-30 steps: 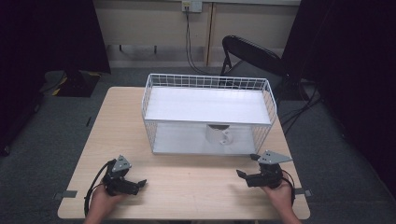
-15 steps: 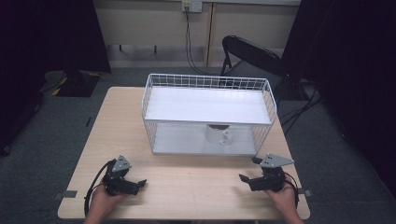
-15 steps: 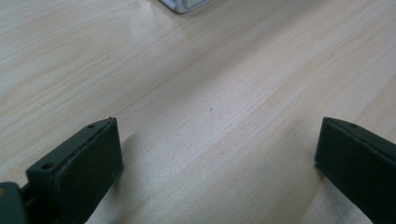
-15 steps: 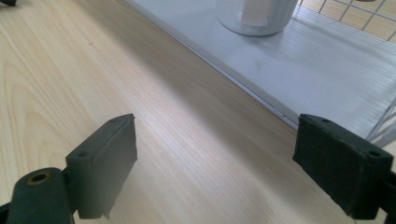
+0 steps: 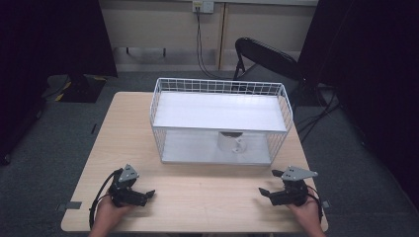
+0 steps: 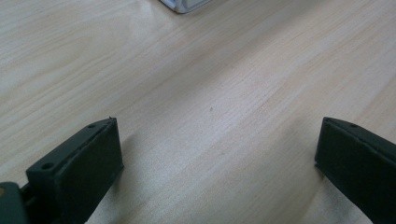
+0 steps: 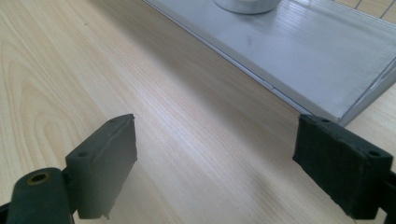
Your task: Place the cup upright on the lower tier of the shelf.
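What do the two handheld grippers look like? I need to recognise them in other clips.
Both the left gripper and the right gripper are black two-jaw tools, each topped by a grey three-cornered plate. A black cable trails from each. Their jaws are flat, blocky black pads with small round holes near the base.

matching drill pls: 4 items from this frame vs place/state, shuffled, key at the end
Items
1. left tongs
2. right tongs
3. mug
4. chair

Places or states
A. on the lower shelf of the wire rack
B. on the floor behind the table
C. open, near the table's front left corner
D. open, near the table's front right corner

Pairs: 1-C, 2-D, 3-A, 4-B
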